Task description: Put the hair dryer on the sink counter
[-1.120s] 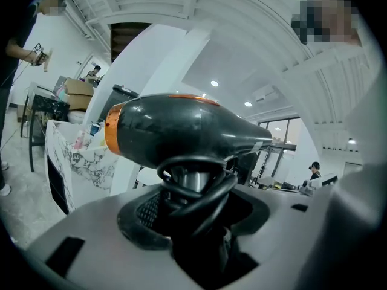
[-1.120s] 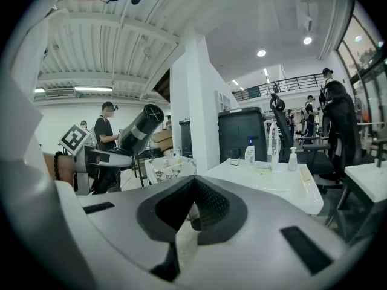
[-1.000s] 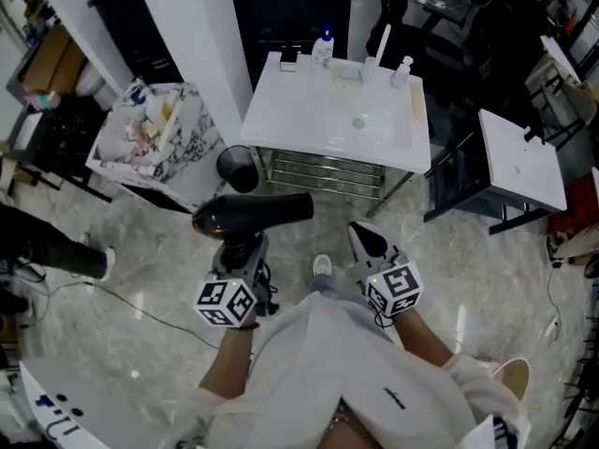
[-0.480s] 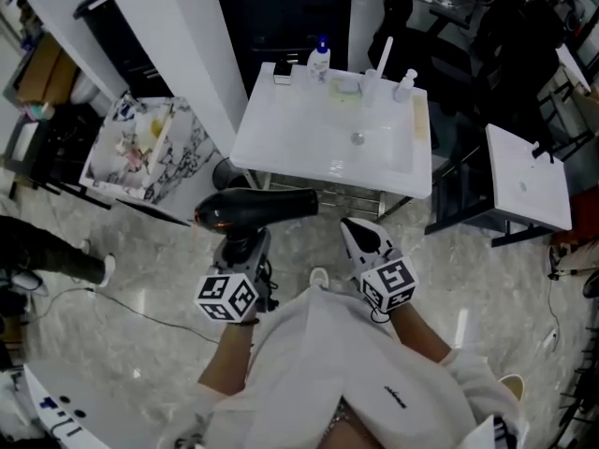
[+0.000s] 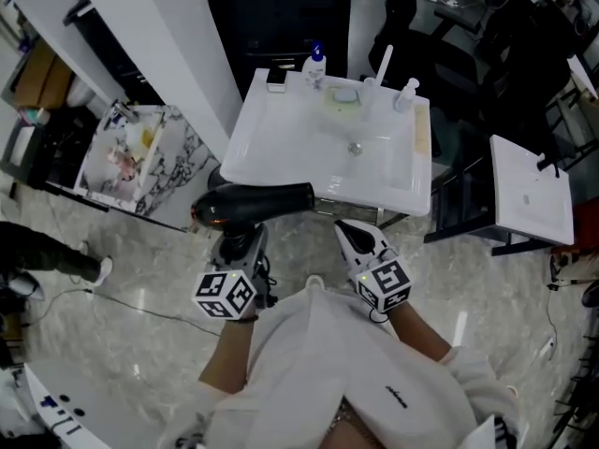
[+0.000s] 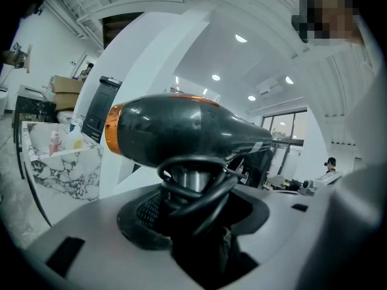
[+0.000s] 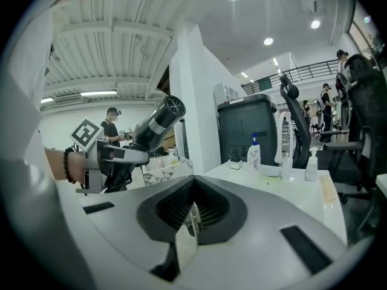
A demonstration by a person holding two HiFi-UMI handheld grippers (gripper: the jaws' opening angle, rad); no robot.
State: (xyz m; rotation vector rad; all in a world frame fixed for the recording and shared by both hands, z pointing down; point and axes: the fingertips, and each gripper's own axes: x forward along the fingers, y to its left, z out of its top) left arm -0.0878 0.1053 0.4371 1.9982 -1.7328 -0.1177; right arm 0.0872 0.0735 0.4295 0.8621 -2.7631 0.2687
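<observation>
A black hair dryer (image 5: 255, 204) with an orange ring lies level across my left gripper (image 5: 241, 238), nozzle pointing right. The left gripper is shut on the dryer's handle, and the cord is coiled round it (image 6: 192, 183). The dryer's body (image 6: 181, 128) fills the left gripper view. The white sink counter (image 5: 281, 129) stands just ahead of both grippers, its front edge close to the dryer. My right gripper (image 5: 356, 234) hangs beside the left one, shut with nothing in it (image 7: 192, 213). The right gripper view shows the dryer (image 7: 158, 122) at the left and the counter (image 7: 266, 183) ahead.
A soap bottle (image 5: 315, 64), a faucet (image 5: 382, 62) and a pump bottle (image 5: 404, 92) stand along the counter's far edge. A marble-patterned cart (image 5: 131, 157) is at the left, by a white pillar (image 5: 159, 36). A white side table (image 5: 529, 190) stands at the right.
Both grippers and the person have come closer to the sink counter. The dryer, still held, now sits at the counter's front edge.
</observation>
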